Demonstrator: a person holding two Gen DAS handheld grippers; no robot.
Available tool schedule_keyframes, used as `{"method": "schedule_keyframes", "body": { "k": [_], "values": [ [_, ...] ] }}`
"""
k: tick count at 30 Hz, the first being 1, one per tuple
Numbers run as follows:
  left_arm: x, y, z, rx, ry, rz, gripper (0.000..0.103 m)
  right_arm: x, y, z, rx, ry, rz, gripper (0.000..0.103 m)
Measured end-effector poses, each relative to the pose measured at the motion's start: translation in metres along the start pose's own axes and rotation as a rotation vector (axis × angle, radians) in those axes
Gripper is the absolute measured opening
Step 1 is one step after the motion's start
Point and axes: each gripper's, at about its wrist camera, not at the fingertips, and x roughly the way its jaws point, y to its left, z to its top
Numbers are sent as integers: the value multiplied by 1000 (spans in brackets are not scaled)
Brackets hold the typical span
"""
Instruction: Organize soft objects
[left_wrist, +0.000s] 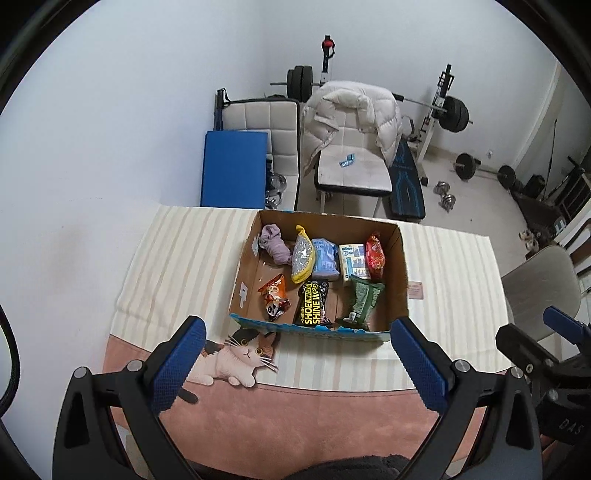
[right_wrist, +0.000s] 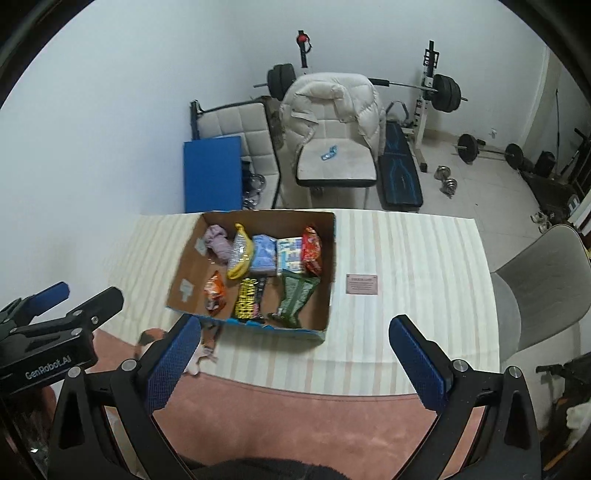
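A cardboard box (left_wrist: 400, 266) stands on the table and holds several soft packs. Back row: a purple cloth (left_wrist: 275, 242), a yellow banana-shaped pouch (left_wrist: 303, 254), a blue pack (left_wrist: 325, 258), a white-blue pack (left_wrist: 352, 260), a red packet (left_wrist: 375, 253). Front row: an orange snack bag (left_wrist: 273, 297), a black shoe-shine wipes pack (left_wrist: 312, 302), a green pack (left_wrist: 362, 301). My left gripper (left_wrist: 297, 332) is open and empty before the box's near edge. My right gripper (right_wrist: 295, 330) is open and empty at the same box (right_wrist: 332, 266), to its near right.
The table wears a striped cloth (left_wrist: 177, 266) with a pink border and a cat picture (left_wrist: 240, 354). A small pink card (right_wrist: 362, 284) lies right of the box. A grey chair (right_wrist: 543, 280) stands at the right. A padded chair with a white jacket (left_wrist: 351, 122) and weights stand behind.
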Motion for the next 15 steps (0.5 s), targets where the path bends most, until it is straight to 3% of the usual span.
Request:
{"method": "schedule_keyframes", "body": {
  "k": [7,15],
  "values": [
    [-18,0,-5,-3,-19,3,103,-37,4,-5,-33,-53,-15,103],
    [-21,-7,-6,14,-50,21,103,-45,-2,-5,-14,-91,-50,103]
  ]
}}
